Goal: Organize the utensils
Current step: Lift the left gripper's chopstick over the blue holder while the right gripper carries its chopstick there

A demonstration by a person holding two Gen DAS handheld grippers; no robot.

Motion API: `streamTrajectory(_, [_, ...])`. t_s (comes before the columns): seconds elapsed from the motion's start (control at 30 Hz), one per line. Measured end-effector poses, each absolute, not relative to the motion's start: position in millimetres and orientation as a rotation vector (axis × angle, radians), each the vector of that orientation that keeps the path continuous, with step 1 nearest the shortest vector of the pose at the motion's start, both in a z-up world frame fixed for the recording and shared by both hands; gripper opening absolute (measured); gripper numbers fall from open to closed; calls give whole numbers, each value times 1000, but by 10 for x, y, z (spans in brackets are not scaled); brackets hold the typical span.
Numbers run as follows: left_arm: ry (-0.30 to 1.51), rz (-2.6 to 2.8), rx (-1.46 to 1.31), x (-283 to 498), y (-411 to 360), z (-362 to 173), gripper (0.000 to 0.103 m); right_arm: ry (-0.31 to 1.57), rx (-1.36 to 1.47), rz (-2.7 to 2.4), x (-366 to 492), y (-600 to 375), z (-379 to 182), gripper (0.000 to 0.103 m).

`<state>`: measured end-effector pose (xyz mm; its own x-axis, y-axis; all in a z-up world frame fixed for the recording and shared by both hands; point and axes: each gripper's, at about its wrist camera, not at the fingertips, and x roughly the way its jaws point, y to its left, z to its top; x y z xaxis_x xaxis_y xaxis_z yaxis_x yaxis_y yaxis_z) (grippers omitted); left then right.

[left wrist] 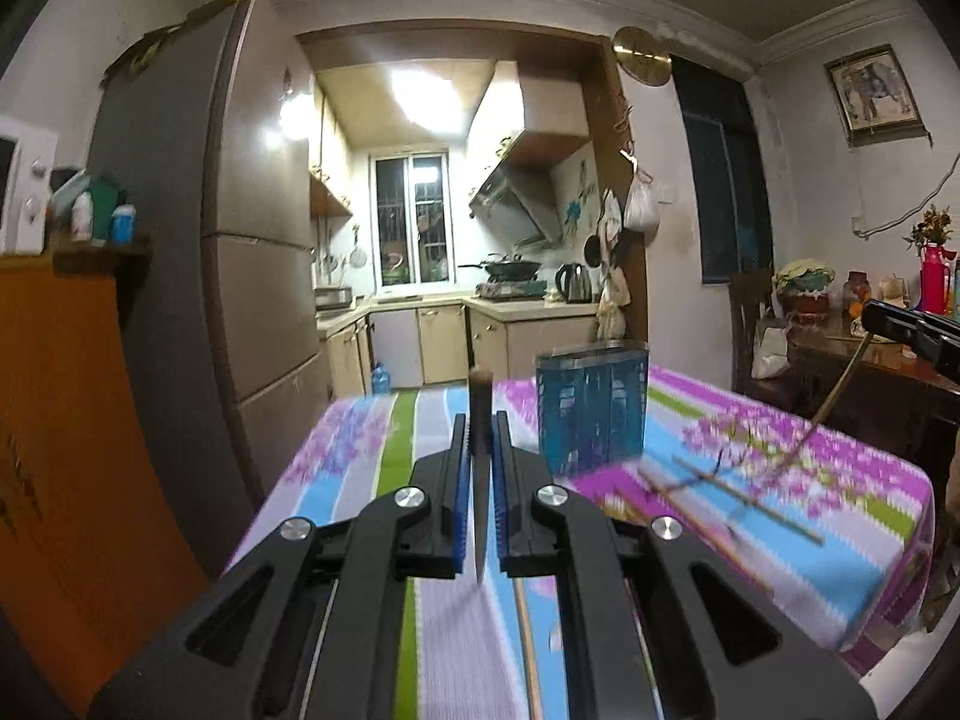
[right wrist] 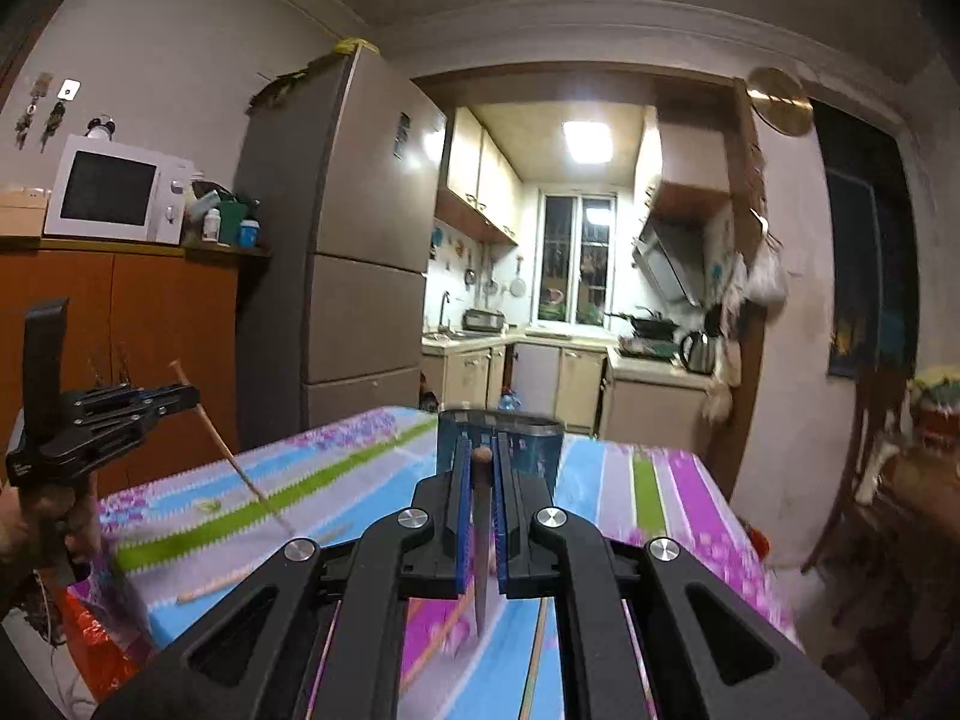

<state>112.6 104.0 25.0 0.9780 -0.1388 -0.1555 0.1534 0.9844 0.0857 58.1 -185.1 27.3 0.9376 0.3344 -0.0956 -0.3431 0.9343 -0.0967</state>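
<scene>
Left cam: left gripper (left wrist: 480, 420) is pinching a chopstick (left wrist: 479, 480) above the table (left wrist: 360, 450), holder (left wrist: 591, 405) just ahead; more chopsticks (left wrist: 750, 498) lie right, blurry.

Right cam: right gripper (right wrist: 480, 468) clamps its own stick (right wrist: 482, 528), I think.

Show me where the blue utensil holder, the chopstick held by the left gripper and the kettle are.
blue utensil holder (left wrist: 591, 411): left wrist view, front wall.
chopstick (left wrist: 480, 456): left wrist view, shaft between the fingers.
kettle (right wrist: 698, 351): right wrist view, body.
</scene>
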Motion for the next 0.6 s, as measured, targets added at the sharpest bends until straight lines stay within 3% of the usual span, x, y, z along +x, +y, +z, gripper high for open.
streamTrajectory(0.4, [152,-242,114,1842,706,1204,5,115,-69,393,1561,-1964,1123,8])
streamTrajectory(0.6, [155,-274,91,2248,493,1721,5,101,-77,365,2126,-2004,1806,8])
